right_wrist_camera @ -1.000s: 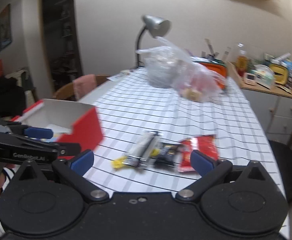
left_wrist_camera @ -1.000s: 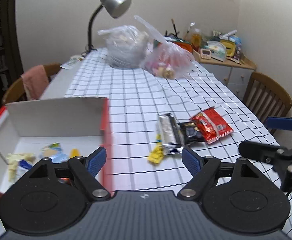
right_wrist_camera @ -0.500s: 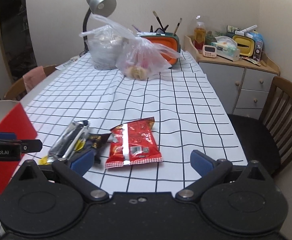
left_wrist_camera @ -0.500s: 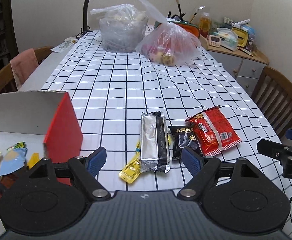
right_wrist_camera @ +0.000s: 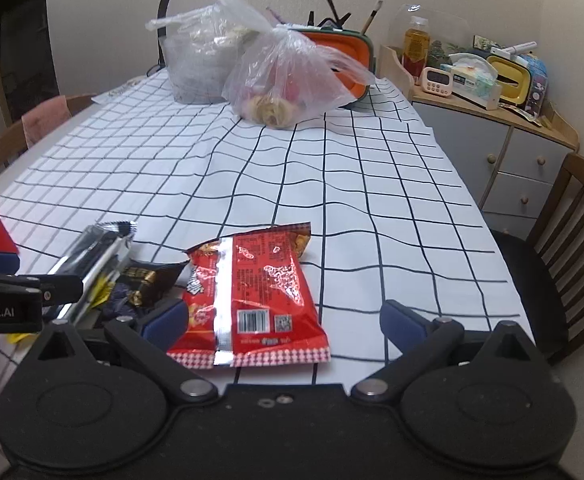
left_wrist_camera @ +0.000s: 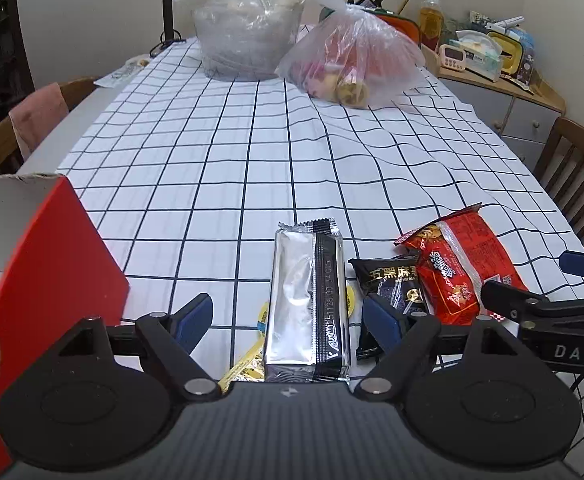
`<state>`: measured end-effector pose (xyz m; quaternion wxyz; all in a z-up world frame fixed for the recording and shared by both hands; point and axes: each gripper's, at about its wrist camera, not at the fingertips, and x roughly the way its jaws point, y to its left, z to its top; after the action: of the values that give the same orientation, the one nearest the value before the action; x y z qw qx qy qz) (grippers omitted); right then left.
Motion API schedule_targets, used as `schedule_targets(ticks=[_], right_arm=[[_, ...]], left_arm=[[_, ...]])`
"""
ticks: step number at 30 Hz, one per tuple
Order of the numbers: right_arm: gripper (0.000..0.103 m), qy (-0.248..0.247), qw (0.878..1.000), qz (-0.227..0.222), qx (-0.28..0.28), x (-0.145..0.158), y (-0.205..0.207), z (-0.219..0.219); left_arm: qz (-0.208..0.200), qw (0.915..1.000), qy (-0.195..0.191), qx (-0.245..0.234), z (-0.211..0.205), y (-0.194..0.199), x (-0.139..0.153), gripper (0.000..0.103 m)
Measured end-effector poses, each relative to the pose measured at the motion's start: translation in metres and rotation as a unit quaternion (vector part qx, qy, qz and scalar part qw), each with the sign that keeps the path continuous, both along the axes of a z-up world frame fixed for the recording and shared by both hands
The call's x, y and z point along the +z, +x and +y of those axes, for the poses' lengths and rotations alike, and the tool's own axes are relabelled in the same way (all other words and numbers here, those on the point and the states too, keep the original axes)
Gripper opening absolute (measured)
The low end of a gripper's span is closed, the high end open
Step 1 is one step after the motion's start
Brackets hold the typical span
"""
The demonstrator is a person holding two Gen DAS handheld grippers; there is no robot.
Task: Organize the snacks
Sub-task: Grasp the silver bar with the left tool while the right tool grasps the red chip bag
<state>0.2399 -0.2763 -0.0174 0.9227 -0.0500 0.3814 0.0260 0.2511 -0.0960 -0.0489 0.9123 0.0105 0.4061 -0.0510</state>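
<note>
L gripper (left_wrist_camera: 287, 316) has its jaws spread wide w/ nothing pinched, hanging over the silver-and-black snack packet (left_wrist_camera: 308, 300), which lies flat on the checked tablecloth (left_wrist_camera: 219, 152) btwn its blue fingertips (left_wrist_camera: 193, 316). R gripper (right_wrist_camera: 283, 320) is also spread & empty, over the near end of the red snack bag (right_wrist_camera: 251, 292); the bag's left edge sits by the left pad. Black packet (left_wrist_camera: 392, 284) lies btwn silver & red ones, yellow sachet (left_wrist_camera: 247, 364) pokes out under the silver one, red box (left_wrist_camera: 55, 272) stands at left w/ snacks inside.
</note>
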Motion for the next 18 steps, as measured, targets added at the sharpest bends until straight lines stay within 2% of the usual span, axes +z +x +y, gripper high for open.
schedule_targets(ticks=[6, 18], right_arm=[[0.102, -0.004, 1.0, 0.009, 0.002, -0.013, 0.015, 0.004], [0.102, 0.025, 0.999, 0.02, 0.009, -0.027, 0.027, 0.013]], left_arm=[[0.006, 1.0, 0.001, 0.006, -0.001, 0.01, -0.012, 0.082], [0.01, 0.9998, -0.011, 0.013, 0.005, 0.017, -0.023, 0.079]])
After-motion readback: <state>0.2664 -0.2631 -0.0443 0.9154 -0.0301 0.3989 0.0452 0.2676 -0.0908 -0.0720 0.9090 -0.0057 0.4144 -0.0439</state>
